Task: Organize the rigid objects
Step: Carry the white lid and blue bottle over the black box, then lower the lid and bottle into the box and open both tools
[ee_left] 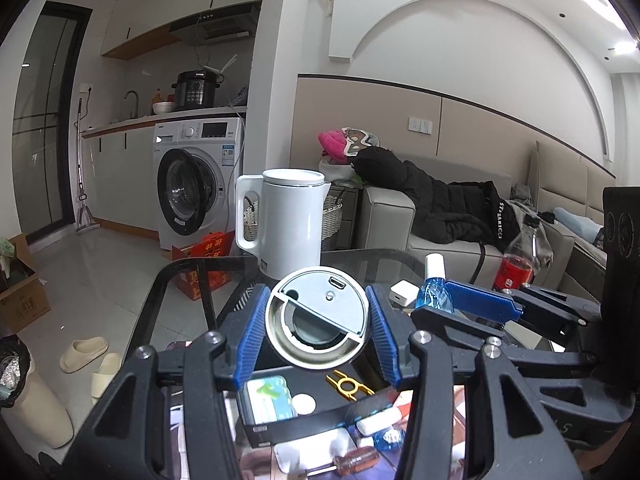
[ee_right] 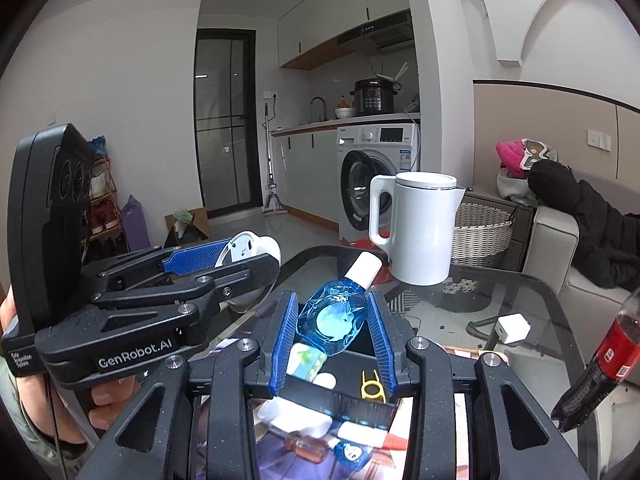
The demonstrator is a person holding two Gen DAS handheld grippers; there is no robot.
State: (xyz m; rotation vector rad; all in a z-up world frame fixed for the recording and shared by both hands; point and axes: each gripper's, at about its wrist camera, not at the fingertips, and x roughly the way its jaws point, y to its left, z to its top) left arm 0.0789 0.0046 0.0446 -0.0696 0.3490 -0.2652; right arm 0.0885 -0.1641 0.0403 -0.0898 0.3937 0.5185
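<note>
Left wrist view: left gripper [ee_left: 317, 330] clamps a round grey lid [ee_left: 317, 317], held above the black tray [ee_left: 280, 420] on the glass desk [ee_left: 360, 258].

Right wrist view: right gripper [ee_right: 332, 326] grips a blue bottle [ee_right: 333, 320] over the same tray, kettle [ee_right: 420, 228] well beyond, near the desk's far edge.

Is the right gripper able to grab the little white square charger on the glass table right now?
Probably not yet. The right gripper is already shut on a blue glass bottle with a white cap, so its jaws are full. The small white square charger lies uncovered on the glass table, off to its right.
</note>
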